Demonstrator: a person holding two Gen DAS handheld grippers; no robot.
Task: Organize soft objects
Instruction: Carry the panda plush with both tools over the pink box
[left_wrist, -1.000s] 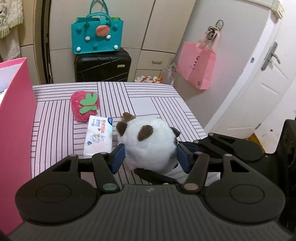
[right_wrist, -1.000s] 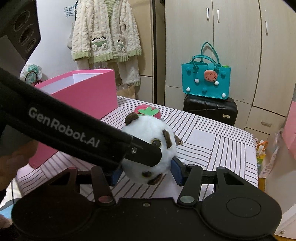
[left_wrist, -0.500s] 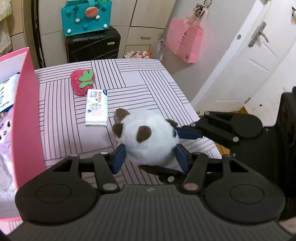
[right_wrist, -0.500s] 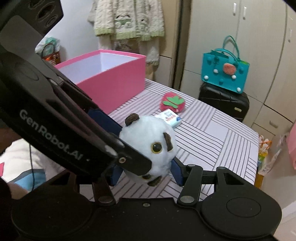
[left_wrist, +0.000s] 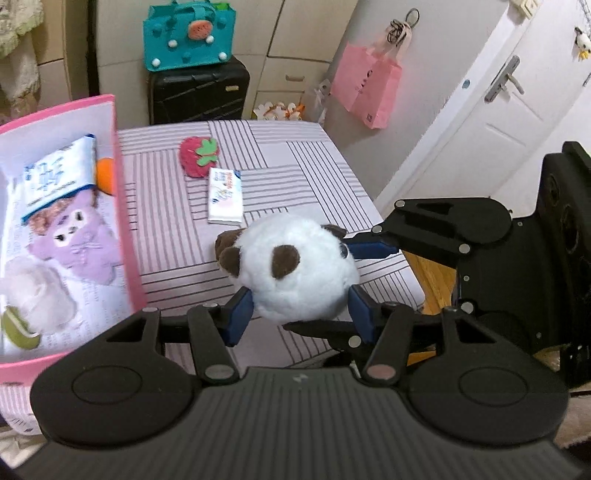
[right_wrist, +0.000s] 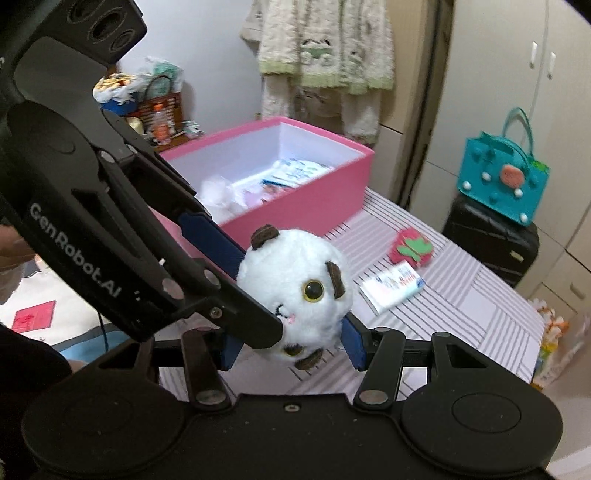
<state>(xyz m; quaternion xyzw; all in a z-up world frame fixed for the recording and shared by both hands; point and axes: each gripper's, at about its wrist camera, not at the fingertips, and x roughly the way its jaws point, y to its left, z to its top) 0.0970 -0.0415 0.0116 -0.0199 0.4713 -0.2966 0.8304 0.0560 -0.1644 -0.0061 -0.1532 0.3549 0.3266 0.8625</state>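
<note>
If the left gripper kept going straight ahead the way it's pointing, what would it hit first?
The left gripper already holds the round white plush panda. Beyond it, probably the white tissue pack on the striped tabletop, though depth is unclear.

I see a white plush ball with dark brown patches and a yellow eye, blue pads on black gripper frames, and a pale pink table cover with dark stripe blocks. The box is pink outside, white inside; the strawberry plush red with a green leaf, tissue pack white with blue print. Teal bag, black suitcase.
</note>
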